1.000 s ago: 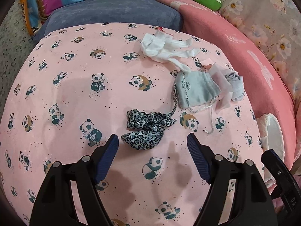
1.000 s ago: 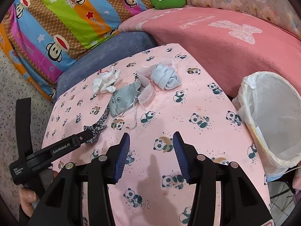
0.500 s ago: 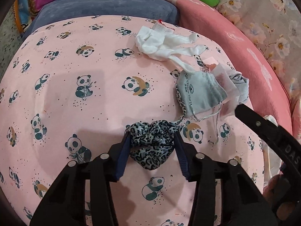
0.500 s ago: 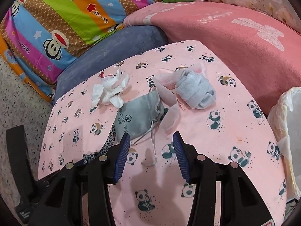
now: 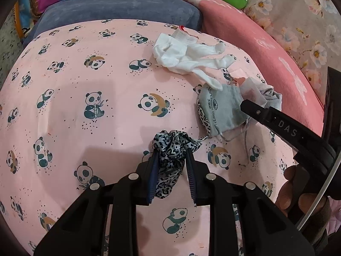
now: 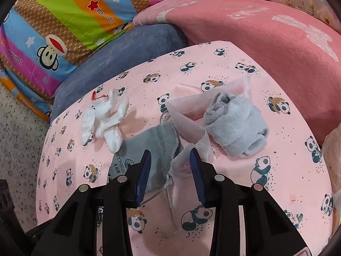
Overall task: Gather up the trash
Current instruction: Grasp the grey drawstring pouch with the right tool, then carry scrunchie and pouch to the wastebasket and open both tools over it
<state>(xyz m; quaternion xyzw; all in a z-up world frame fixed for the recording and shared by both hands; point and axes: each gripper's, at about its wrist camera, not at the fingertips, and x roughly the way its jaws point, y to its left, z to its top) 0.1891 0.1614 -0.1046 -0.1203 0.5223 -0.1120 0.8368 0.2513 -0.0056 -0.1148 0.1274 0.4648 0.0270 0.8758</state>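
Note:
On the pink panda-print tabletop point(image 5: 85, 85) lies a bunched leopard-print cloth point(image 5: 170, 143). My left gripper point(image 5: 172, 152) has its blue pads squeezing the cloth from both sides, jaws still closing. In the right wrist view, my right gripper point(image 6: 170, 152) reaches over a grey drawstring pouch point(image 6: 157, 143) and a pink see-through wrapper point(image 6: 187, 119). Its jaws are closing with both between them, and the pads are not clearly pressing. A rolled grey sock point(image 6: 234, 128) lies right of the wrapper, and white baby socks point(image 6: 104, 119) lie to the left. One black finger point(image 5: 266, 117) of the right gripper crosses the left wrist view.
A blue-grey cushion point(image 5: 117, 6), a pink blanket point(image 6: 255, 32) and a striped cartoon pillow point(image 6: 64, 21) ring the table's far side. A white bin bag point(image 6: 332, 145) shows at the right edge. A person's hand point(image 5: 292, 189) holds the right gripper.
The left jaws have closed in from wide open onto the leopard-print cloth. The right gripper has moved forward from bare tabletop to the pouch and wrapper, and its jaws have narrowed.

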